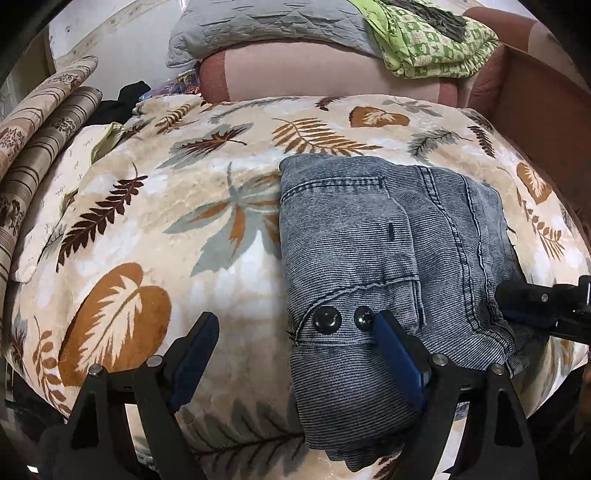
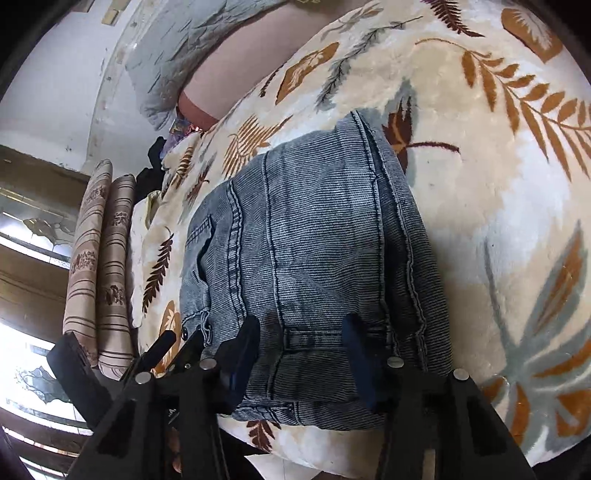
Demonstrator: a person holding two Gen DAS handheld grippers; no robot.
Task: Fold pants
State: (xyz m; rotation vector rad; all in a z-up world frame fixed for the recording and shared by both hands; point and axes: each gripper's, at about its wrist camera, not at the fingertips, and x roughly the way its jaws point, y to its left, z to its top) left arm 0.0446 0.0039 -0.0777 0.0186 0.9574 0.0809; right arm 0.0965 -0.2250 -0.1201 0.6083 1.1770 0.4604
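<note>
Grey-blue denim pants (image 1: 373, 266) lie folded into a compact bundle on a leaf-patterned blanket (image 1: 155, 229). Two dark buttons on the waistband face the left wrist view. My left gripper (image 1: 295, 328) is open, its right finger resting on the waistband by the buttons and its left finger over the blanket. In the right wrist view the pants (image 2: 314, 266) fill the middle. My right gripper (image 2: 301, 332) is open, its fingers straddling the near waistband edge. The right gripper's tip also shows in the left wrist view (image 1: 524, 299) at the bundle's right edge.
A pink cushion (image 1: 314, 74) with a grey quilted pillow (image 1: 258, 29) and a green patterned cloth (image 1: 428, 44) lies beyond the blanket. Striped rolled bolsters (image 1: 40, 140) and a black garment (image 1: 122, 99) lie at the left. A brown wooden frame (image 1: 539, 110) stands at the right.
</note>
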